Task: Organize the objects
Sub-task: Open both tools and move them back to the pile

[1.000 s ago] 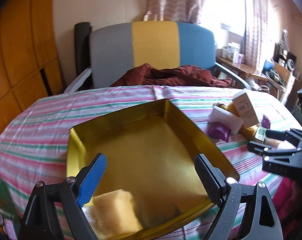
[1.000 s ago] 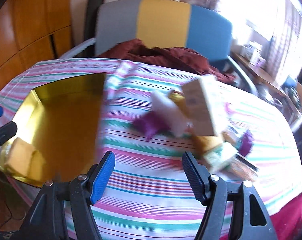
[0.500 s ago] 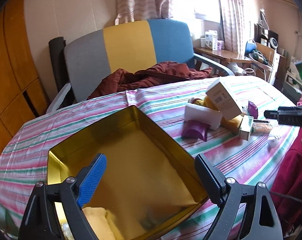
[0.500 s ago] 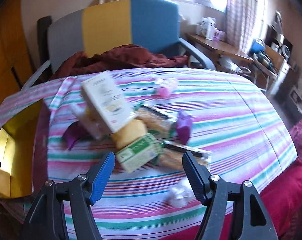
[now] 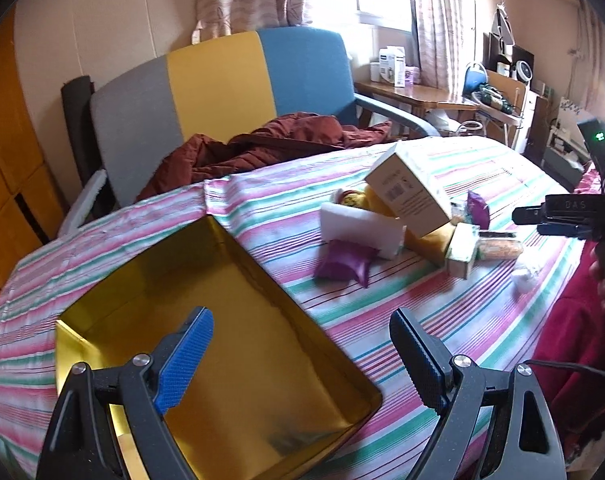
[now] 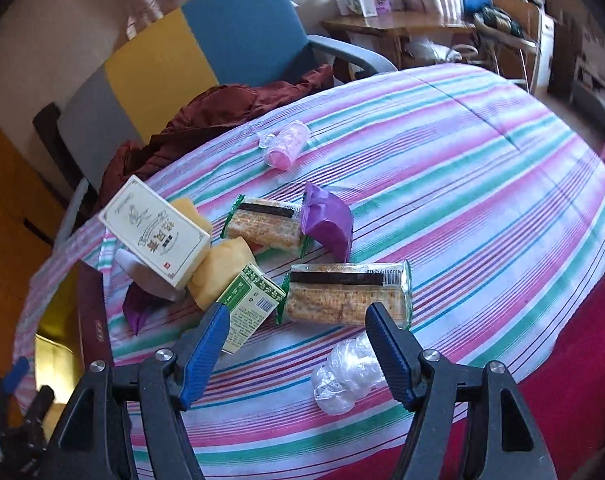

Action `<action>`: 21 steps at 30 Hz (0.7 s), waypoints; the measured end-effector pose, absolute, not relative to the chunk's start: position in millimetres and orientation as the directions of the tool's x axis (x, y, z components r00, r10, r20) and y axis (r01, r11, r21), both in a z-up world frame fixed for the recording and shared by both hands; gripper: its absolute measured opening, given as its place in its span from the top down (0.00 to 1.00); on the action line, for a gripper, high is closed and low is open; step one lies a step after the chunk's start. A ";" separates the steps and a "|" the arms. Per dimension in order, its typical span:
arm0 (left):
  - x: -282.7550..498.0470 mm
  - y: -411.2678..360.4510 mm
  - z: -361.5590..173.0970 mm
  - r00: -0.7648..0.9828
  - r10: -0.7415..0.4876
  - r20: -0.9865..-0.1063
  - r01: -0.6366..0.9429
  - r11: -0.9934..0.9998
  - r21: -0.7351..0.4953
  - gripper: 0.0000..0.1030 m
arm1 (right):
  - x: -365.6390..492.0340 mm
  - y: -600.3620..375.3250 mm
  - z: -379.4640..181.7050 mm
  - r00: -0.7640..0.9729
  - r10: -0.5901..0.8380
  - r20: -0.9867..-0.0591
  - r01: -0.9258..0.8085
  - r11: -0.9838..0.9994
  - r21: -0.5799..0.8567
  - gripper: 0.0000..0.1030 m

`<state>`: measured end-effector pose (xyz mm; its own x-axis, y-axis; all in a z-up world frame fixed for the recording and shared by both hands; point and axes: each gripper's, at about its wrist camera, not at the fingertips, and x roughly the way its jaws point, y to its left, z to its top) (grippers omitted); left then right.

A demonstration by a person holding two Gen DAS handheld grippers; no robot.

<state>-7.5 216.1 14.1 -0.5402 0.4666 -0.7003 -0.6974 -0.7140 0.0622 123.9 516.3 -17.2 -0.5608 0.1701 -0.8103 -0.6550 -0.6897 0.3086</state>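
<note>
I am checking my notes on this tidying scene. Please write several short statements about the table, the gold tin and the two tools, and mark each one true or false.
1. The right tool grips a cracker packet. False: its jaws are open and hold nothing; the cracker packet lies on the tablecloth beyond them.
2. The left tool hangs open above the gold tin. True.
3. The white box lies flat on the cloth. False: it leans tilted on the pile of other items.
4. A pink clear item lies apart from the pile, nearer the chair. True.
5. The green box is inside the tin. False: it lies on the cloth, outside it.
</note>
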 end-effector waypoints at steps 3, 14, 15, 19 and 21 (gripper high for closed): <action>-11.7 228.4 15.0 -0.499 0.504 -0.705 -0.716 -0.698 0.007 0.12 | 123.7 516.6 -16.9 -0.567 0.165 -0.807 -0.656 -0.683 0.322 0.30; -40.5 296.4 17.3 -0.374 0.630 -0.681 -0.756 -0.632 -0.170 0.11 | 128.3 522.6 -17.2 -0.606 0.142 -0.782 -0.647 -0.661 0.381 0.30; -47.1 302.3 17.1 -0.362 0.643 -0.675 -0.752 -0.630 -0.196 0.07 | 128.2 522.3 -17.0 -0.608 0.141 -0.782 -0.645 -0.662 0.382 0.30; -72.1 327.0 12.5 -0.313 0.687 -0.655 -0.745 -0.606 -0.279 0.03 | 126.8 521.5 -16.8 -0.610 0.134 -0.781 -0.637 -0.669 0.383 0.30; -87.6 340.1 6.7 -0.286 0.698 -0.657 -0.731 -0.601 -0.321 0.02 | 126.9 521.7 -17.4 -0.611 0.127 -0.781 -0.634 -0.670 0.387 0.30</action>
